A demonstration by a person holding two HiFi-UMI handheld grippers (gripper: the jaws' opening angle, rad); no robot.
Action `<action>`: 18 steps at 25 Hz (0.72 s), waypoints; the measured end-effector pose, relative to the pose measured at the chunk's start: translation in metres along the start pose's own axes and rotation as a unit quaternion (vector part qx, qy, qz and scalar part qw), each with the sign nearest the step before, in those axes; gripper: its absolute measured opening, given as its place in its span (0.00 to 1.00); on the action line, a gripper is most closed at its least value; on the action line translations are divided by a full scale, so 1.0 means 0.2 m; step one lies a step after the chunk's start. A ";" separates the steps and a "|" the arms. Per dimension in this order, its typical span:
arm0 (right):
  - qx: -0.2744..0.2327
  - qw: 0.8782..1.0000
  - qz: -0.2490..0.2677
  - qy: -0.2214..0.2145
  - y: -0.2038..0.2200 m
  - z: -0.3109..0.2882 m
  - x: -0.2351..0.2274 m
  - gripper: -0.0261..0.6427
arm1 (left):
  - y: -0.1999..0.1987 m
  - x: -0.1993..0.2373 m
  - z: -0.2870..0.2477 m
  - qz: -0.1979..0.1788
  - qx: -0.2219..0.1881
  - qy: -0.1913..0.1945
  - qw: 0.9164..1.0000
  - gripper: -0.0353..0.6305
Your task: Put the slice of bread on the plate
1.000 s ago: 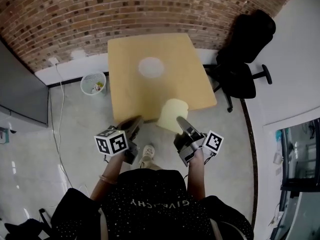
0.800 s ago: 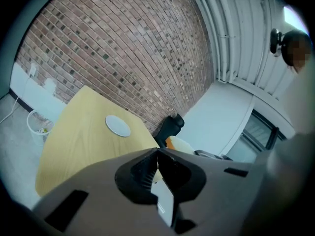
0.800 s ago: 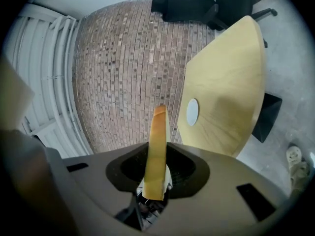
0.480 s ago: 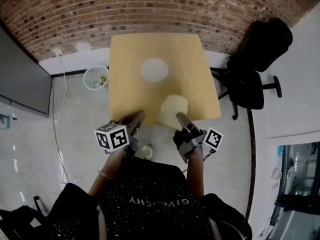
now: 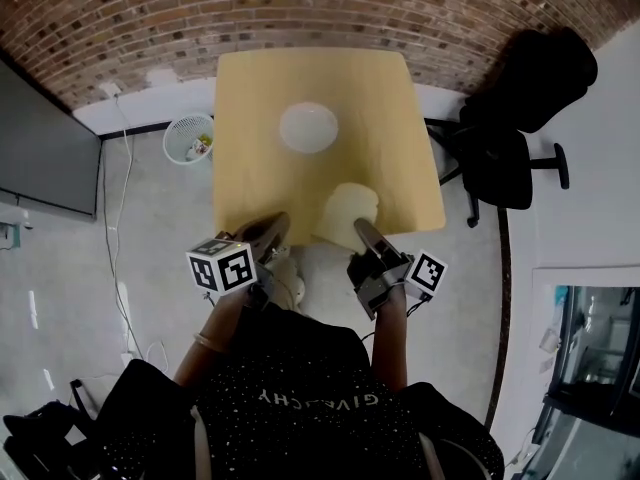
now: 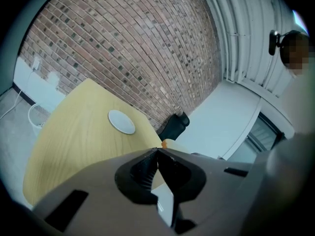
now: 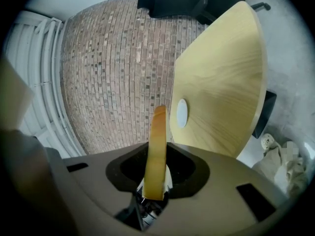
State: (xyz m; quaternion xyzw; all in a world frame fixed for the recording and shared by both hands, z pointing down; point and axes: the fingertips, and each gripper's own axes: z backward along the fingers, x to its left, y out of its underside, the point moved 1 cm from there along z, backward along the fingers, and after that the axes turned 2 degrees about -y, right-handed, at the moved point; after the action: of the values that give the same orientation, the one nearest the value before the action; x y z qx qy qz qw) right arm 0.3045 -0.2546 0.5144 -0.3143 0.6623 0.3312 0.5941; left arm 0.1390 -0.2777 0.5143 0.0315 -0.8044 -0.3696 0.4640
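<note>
A pale slice of bread (image 5: 345, 211) with a tan crust hangs over the near edge of the yellow wooden table (image 5: 260, 168), and my right gripper (image 5: 362, 230) is shut on it. In the right gripper view the bread (image 7: 158, 132) stands edge-on between the jaws of the right gripper (image 7: 158, 154). The round white plate (image 5: 308, 127) lies empty at the middle of the table's far half, well beyond the bread; the right gripper view shows the plate (image 7: 182, 113) too. My left gripper (image 5: 270, 230) hovers at the near edge left of the bread, empty, its left gripper (image 6: 157, 151) tips touching. The plate (image 6: 121, 121) is ahead of it.
A black office chair (image 5: 510, 118) stands right of the table. A white mesh waste basket (image 5: 188, 138) sits on the floor at the table's far left corner. A dark panel (image 5: 40, 148) lines the left side, and a brick wall (image 5: 300, 8) runs behind the table.
Both grippers have moved forward toward the table. The bread, which hung partly off the near edge, is now over the tabletop. The right gripper's hold is unchanged.
</note>
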 end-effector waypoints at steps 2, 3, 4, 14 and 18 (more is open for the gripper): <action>0.002 1.000 0.004 0.010 -0.04 -0.04 -0.02 0.19 | -0.02 0.02 -0.03 0.005 0.000 0.001 1.000 0.07; 0.005 1.000 0.008 0.015 -0.06 -0.07 -0.02 0.19 | -0.04 0.03 -0.04 0.008 -0.001 0.000 1.000 0.07; 0.009 1.000 0.012 0.020 -0.08 -0.11 -0.02 0.19 | -0.07 0.05 -0.05 0.011 -0.004 -0.002 1.000 0.07; 0.034 0.997 0.037 0.058 -0.31 -0.60 -0.04 0.19 | -0.35 0.23 -0.23 0.029 -0.004 0.005 1.000 0.07; 0.061 0.990 0.070 0.101 -0.41 -0.80 -0.10 0.19 | -0.44 0.32 -0.34 0.032 -0.006 0.007 0.999 0.07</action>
State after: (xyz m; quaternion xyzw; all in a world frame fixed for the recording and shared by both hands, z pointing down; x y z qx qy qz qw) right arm 0.2801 -0.4329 0.5413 -0.2622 0.7585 0.2977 0.5171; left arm 0.1294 -0.4051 0.5267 0.0051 -0.7997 -0.3589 0.4814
